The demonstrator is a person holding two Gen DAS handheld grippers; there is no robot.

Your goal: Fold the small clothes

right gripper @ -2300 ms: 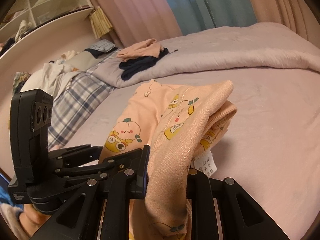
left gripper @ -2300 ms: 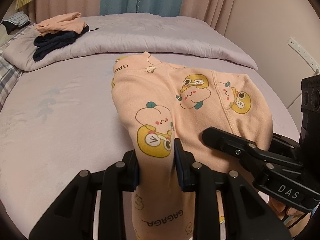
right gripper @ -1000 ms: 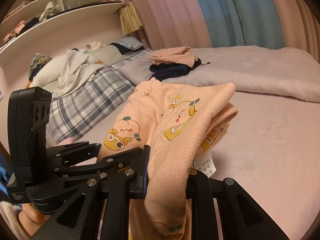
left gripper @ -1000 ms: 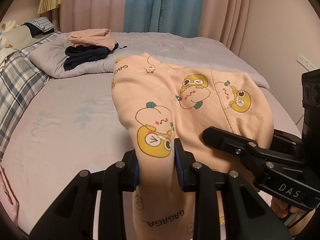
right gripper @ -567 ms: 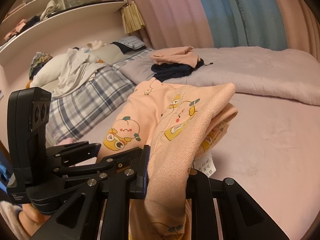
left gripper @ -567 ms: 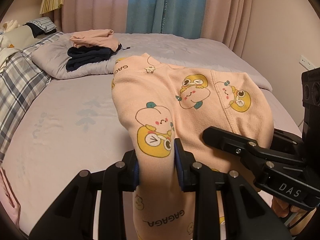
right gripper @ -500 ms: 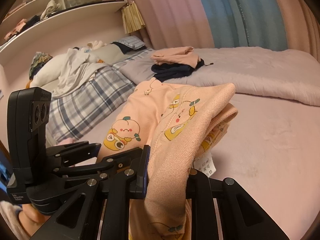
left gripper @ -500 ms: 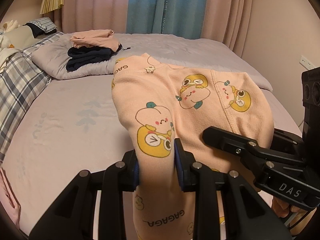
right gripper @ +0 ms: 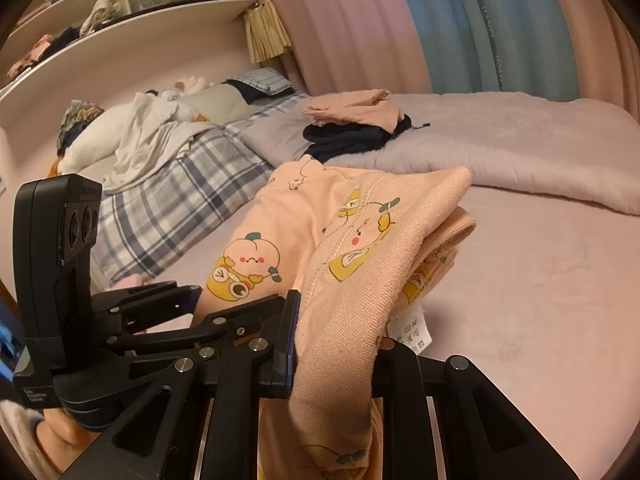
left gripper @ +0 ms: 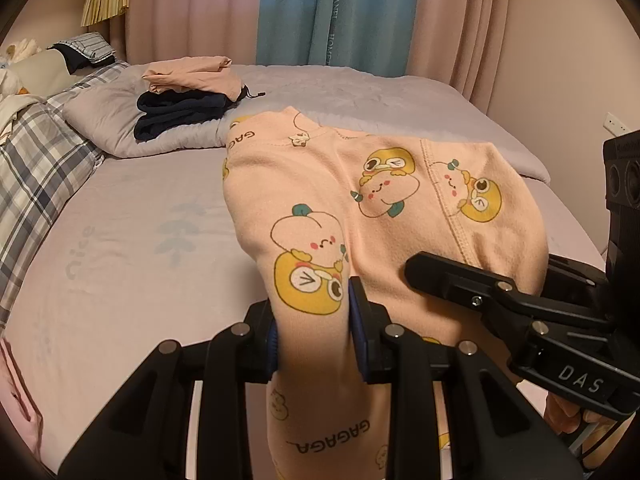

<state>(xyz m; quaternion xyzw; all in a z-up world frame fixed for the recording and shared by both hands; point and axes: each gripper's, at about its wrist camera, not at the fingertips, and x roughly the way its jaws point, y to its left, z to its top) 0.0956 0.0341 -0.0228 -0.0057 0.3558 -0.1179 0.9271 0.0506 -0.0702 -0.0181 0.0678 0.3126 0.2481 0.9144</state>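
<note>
While you held the peach printed garment (left gripper: 320, 208) off the bed (left gripper: 132, 248), both tongs were pinching it. Left gripper (left gripper: 314, 332) was clamped on a cartoon-printed fold at lower centre of the left wrist view, cloth bulging up between the blue pads. Right gripper (right gripper: 336, 344) was clamped on a thicker bunched edge at lower centre of the right wrist view, with the care label (right gripper: 410, 328) hanging just beside its right finger. Neither pair was spread.

Garment location: draped forward from both grips across the middle of each frame, with its far end low toward the lilac sheet. I couldn't tell whether that end touched the bed. It already looked doubled over, with several layers showing at the right-hand edge.

Step in hand, my read: mid-fold carry, with the piece lifted and ready to be laid down or folded again.

Next move calls for: lower both hands together so the far end lands first, keep the layers aligned, and release only once the cloth lies flat. Your grips sat close together, so watch for sag and skew at the unheld corners.

Folded stack (right gripper: 352, 124) sat on the grey duvet (right gripper: 500, 144), upper centre of the right view. That's the likely drop spot.
</note>
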